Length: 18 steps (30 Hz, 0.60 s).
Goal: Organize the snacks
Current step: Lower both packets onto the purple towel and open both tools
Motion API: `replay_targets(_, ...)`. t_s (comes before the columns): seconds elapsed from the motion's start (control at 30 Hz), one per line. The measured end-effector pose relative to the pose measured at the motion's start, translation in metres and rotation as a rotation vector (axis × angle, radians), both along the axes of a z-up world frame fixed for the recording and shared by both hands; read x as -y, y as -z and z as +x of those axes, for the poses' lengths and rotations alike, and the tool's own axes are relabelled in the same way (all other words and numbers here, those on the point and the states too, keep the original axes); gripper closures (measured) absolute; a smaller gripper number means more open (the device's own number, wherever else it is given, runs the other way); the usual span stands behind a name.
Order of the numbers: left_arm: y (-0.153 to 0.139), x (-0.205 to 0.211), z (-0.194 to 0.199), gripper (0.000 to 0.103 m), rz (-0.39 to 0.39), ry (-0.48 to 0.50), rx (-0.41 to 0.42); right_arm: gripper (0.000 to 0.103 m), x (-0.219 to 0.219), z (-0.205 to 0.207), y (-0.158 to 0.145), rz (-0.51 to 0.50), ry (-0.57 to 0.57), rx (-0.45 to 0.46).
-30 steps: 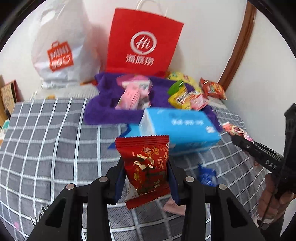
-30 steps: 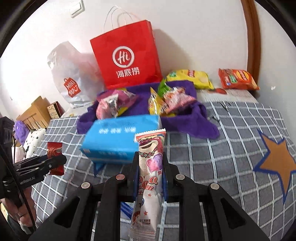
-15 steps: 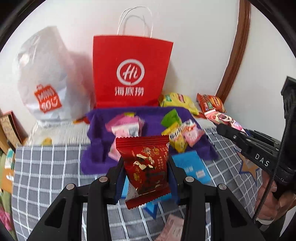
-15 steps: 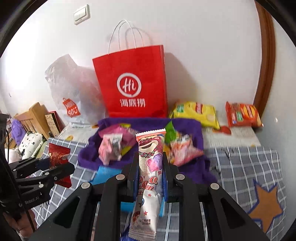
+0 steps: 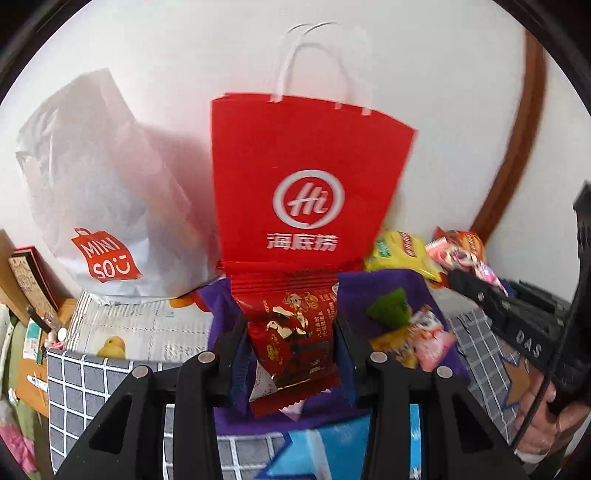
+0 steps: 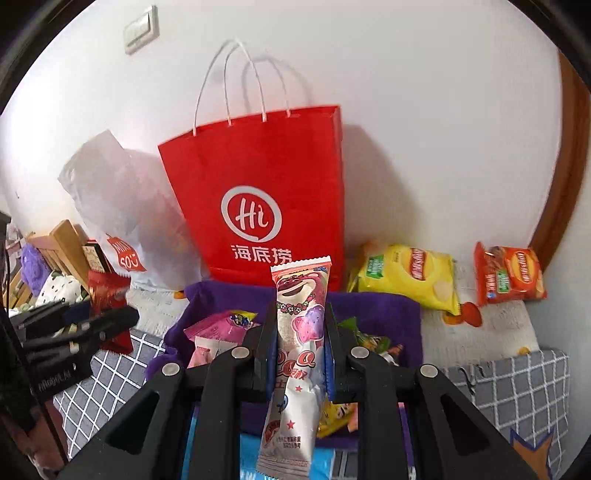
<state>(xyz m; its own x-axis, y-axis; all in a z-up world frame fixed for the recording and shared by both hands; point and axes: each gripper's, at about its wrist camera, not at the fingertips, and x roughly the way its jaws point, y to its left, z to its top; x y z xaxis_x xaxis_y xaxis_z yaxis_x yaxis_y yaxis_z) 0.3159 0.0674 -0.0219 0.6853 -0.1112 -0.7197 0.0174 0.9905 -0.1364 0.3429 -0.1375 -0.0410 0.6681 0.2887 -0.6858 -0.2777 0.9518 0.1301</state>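
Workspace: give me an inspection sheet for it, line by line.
Surface: grey checked bedspread against a white wall.
Job's things: red snack packet; pink bear-print stick pack; purple tray holding several snacks.
Clutter: red paper bag, white plastic bag, yellow chip bag, orange chip bag, blue tissue pack.
Grippers: left gripper shut on red snack packet; right gripper shut on pink bear-print stick pack.
Cables: black cable.
Surroundings: wall switch, brown door frame.

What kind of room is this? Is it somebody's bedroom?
Probably yes, a bedroom at home, though I can't be sure. The snacks lie on a soft grey checked cover like bedding, a red paper shopping bag leans against a plain white wall, and a plush toy sits at the side.
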Motion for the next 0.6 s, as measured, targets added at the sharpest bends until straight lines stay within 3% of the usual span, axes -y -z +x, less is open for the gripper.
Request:
replay_targets(0.27,0.043,-0.026,0.035,0.065,-0.057,-0.032,-0.075,0.083,-0.006,0.033,0.055,-0.004,-0.03,-0.122)
replay_targets(0.6,0.085,-0.039,0.058,0.065,-0.086,-0.051,-0.198,0.083,-0.006,0.046,0.083,0.052,-0.093,-0.206)
